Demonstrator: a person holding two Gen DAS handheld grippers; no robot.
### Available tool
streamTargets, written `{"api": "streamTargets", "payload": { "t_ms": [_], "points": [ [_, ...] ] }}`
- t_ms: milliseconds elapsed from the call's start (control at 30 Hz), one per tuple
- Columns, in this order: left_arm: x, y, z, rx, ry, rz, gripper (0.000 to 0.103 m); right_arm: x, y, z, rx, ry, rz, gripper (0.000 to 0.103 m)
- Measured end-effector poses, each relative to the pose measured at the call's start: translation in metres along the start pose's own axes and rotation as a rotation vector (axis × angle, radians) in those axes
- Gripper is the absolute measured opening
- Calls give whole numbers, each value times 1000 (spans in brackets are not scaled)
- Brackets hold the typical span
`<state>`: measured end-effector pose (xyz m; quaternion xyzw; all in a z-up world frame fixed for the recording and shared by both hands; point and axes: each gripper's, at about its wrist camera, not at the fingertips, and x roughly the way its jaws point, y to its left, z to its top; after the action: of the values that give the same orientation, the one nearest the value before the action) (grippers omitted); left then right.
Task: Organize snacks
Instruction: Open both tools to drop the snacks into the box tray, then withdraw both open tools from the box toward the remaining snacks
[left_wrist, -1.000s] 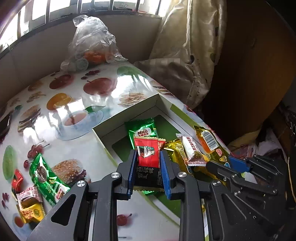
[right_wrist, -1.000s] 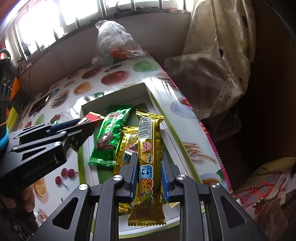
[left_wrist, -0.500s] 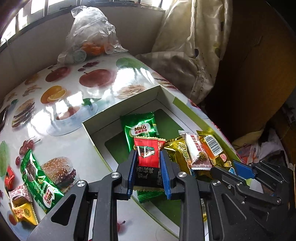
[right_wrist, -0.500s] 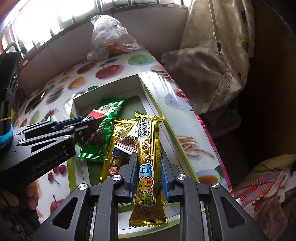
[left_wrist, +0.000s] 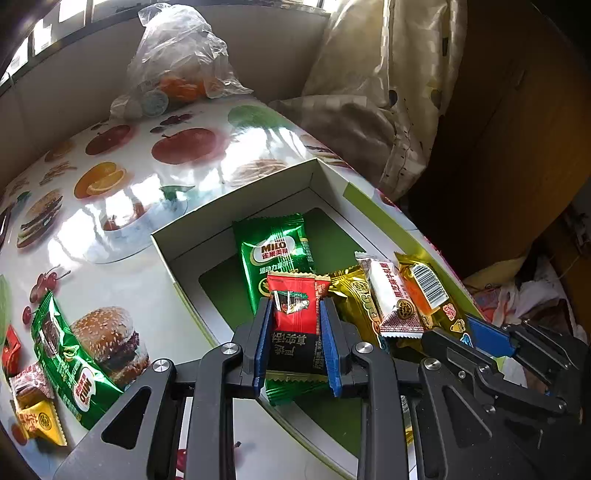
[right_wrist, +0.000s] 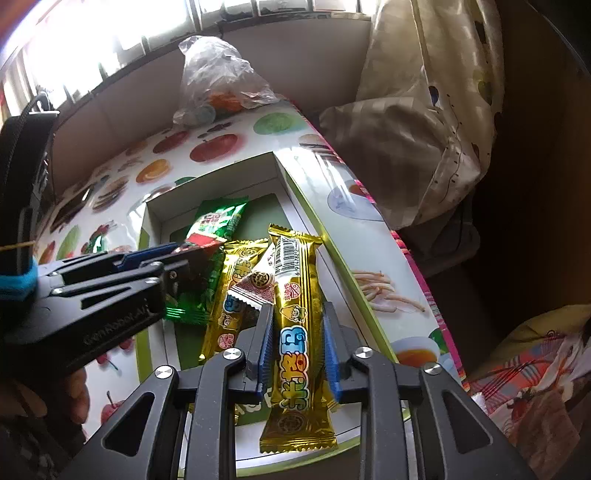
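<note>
My left gripper (left_wrist: 296, 308) is shut on a red-and-black snack packet (left_wrist: 295, 314), held low over the white box with a green lining (left_wrist: 236, 218). In the box lie a green Milo packet (left_wrist: 275, 251), a gold packet (left_wrist: 352, 295), a small white packet (left_wrist: 391, 291) and a long gold bar (right_wrist: 295, 369). The jaws of my right gripper (right_wrist: 297, 314) are opening. The gold bar lies between them on the pile, with a thin gap to each pad. The left gripper (right_wrist: 177, 258) with its red packet (right_wrist: 201, 240) shows at the left of the right wrist view.
Loose snacks lie on the fruit-print tablecloth left of the box: a green Milo packet (left_wrist: 66, 354), a yellow one (left_wrist: 40, 424) and small red ones. A clear plastic bag (left_wrist: 177, 74) stands at the far end. The table's edge and a draped curtain (left_wrist: 369, 110) are close on the right.
My left gripper has sunk a little toward the box, still gripping the red packet. My right gripper's pads have spread slightly off the gold bar, which stays in place.
</note>
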<state>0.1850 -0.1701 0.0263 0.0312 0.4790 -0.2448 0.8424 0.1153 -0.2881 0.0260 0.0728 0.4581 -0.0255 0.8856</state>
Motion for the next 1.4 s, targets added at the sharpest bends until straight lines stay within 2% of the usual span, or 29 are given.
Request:
{"api": "streamTargets", "payload": {
  "t_ms": [433,567,667,800,867,1400],
  "points": [
    [2,-1,0,-5,4,-7,31,0,-3,-1,28,-8,-3,39],
    [1,-1,0,-8,1,-13,43,-1,-4,-2,29,-13,-2,46],
    [-1,-1,-1,-10,-5,-12,44,-3,-4,-2,29,-22,-4,49],
    [-10,-3,-3,-9,-27,5,45,-6,-4,-3,34,-29,-9,50],
    [-14,-4,-3,-10,-35,5,49,-7,-4,-3,35,-31,-15,51],
    [-58,0,-19,-29,-130,66,49,-24,3,-10,36,-76,-26,55]
  ]
}}
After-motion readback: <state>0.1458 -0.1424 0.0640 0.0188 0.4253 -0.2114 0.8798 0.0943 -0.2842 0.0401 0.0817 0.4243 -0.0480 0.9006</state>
